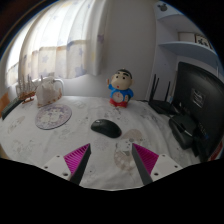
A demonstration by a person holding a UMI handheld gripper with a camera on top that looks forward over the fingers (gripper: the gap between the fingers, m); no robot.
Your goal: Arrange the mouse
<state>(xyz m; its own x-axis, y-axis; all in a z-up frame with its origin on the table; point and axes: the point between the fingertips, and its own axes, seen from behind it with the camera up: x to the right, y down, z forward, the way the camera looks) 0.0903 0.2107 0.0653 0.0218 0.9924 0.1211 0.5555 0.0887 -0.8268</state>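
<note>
A black computer mouse point(105, 128) lies on the pale patterned tablecloth point(60, 140), a little ahead of my fingers and slightly left of the midline between them. My gripper point(111, 157) is open, its two magenta pads point(77, 157) spread wide with only bare cloth between them. Nothing is held.
A cartoon boy figurine point(121, 89) stands beyond the mouse. A round patterned disc point(53, 117) lies to the left, with a white jug point(47, 91) behind it. A black monitor point(200, 95), a router point(163, 98) and dark gear point(186, 128) crowd the right side. Curtains hang behind.
</note>
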